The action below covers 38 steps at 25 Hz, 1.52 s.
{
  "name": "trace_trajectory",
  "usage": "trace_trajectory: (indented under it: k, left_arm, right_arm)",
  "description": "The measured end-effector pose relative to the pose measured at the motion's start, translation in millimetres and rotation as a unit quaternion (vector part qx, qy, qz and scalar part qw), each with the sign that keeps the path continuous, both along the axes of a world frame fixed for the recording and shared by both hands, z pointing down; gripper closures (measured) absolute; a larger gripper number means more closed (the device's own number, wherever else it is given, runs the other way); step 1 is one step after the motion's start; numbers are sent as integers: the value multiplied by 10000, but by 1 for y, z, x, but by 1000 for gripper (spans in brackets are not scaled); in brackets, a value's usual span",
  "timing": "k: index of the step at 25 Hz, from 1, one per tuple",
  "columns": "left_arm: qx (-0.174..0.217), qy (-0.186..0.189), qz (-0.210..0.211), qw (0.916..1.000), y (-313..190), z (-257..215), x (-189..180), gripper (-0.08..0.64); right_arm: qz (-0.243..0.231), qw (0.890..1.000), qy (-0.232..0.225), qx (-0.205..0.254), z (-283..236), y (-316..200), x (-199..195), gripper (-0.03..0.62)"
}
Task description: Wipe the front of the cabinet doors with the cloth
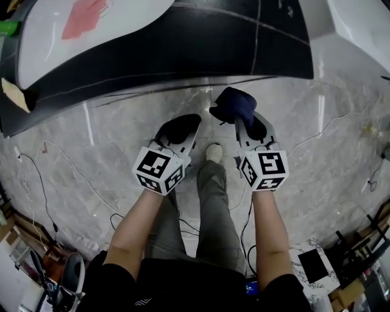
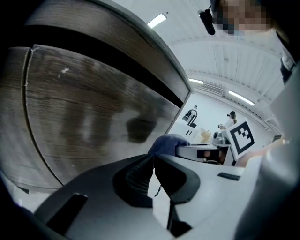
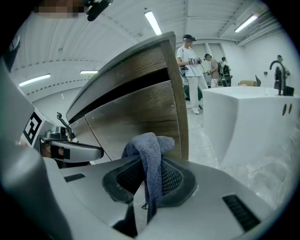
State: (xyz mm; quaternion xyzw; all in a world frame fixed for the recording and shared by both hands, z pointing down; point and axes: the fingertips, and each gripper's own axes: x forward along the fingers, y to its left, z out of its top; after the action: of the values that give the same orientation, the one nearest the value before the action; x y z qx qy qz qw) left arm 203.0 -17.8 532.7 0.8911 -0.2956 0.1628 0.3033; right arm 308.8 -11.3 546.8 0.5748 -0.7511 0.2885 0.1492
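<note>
Floor [image 1: 317, 134]: grey marble in front of the cabinet, with thin cables [image 1: 36, 177] trailing over it.
Left tongs [image 1: 186, 125]: clenched with nothing between the jaws, held short of the cabinet front.
Right tongs [image 1: 248, 125]: grasping the cloth, level with the left pair before the cabinet.
Cloth [image 3: 150, 145]: dark blue, bunched past the jaw tips on the cabinet side, one strip hanging down between the jaws.
Cabinet doors [image 3: 136, 117]: dark wood grain under a black gap.
Surface [image 1: 134, 12]: white, on top of the cabinet, with a pink piece [image 1: 84, 17] lying on it.
Room: a white basin [image 3: 243, 117] stands beside the cabinet's end, a person [image 3: 191, 75] stands beyond it, and strip lights [image 3: 153, 22] run overhead.
</note>
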Motion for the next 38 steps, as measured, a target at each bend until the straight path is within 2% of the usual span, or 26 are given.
trace_trajectory:
  k: [18,28,38]
  left_arm:
    - [106,210,-596,9979,13,-72,-121,543]
    - [226,28,-880,9959,22,-114,-192,543]
    - [352,-100,-846,9957,45,-160,-235,543]
  right_arm:
    - [-449,9986,-126,232,-78,-3,-119,522]
    - [-967,9945,-317,265,-131,12,-190,522]
    - [-1185,9917,-385,302,-189,26,-223,522]
